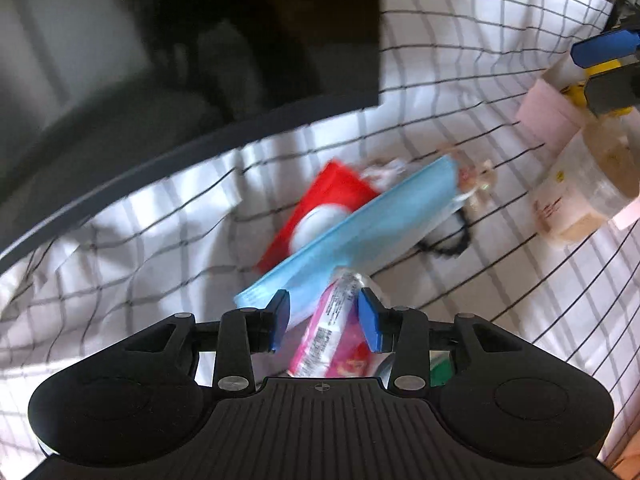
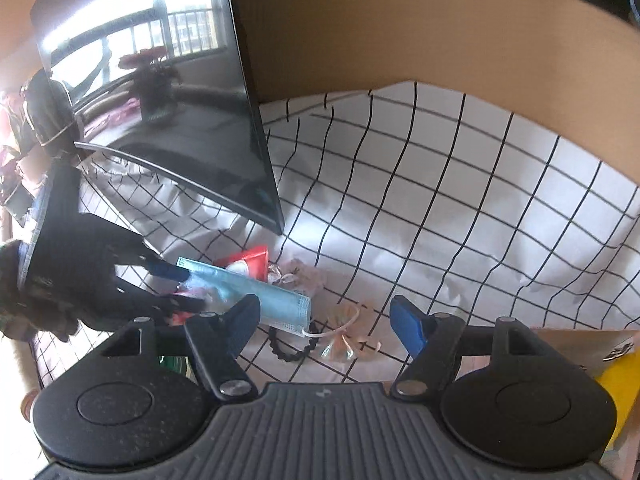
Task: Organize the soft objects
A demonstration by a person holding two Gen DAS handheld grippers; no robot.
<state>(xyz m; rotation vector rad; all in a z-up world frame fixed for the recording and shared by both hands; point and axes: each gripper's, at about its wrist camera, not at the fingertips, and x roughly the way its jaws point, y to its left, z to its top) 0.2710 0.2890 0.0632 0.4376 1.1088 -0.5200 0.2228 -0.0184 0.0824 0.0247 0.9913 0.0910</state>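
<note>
A blue face mask (image 1: 360, 236) lies on the checked cloth, over a red packet (image 1: 320, 208). A pink tissue packet (image 1: 332, 332) lies between the fingers of my left gripper (image 1: 324, 320), whose jaws stand apart around it without clearly pressing it. A black hair tie (image 1: 444, 244) and a small clear wrapped item (image 1: 476, 184) lie beside the mask. In the right wrist view the mask (image 2: 264, 300), red packet (image 2: 248, 266), hair tie (image 2: 292, 350) and wrapped item (image 2: 344, 340) lie ahead of my right gripper (image 2: 324, 320), which is open and empty. The left gripper (image 2: 176, 286) shows at the left.
A dark monitor (image 2: 180, 120) stands on the checked cloth (image 2: 460, 220) at the back left. Clear plastic containers (image 1: 576, 192) and a pink box (image 1: 548, 116) stand at the right. A brown wall (image 2: 400, 32) rises behind. A yellow item (image 2: 620, 384) sits at the right edge.
</note>
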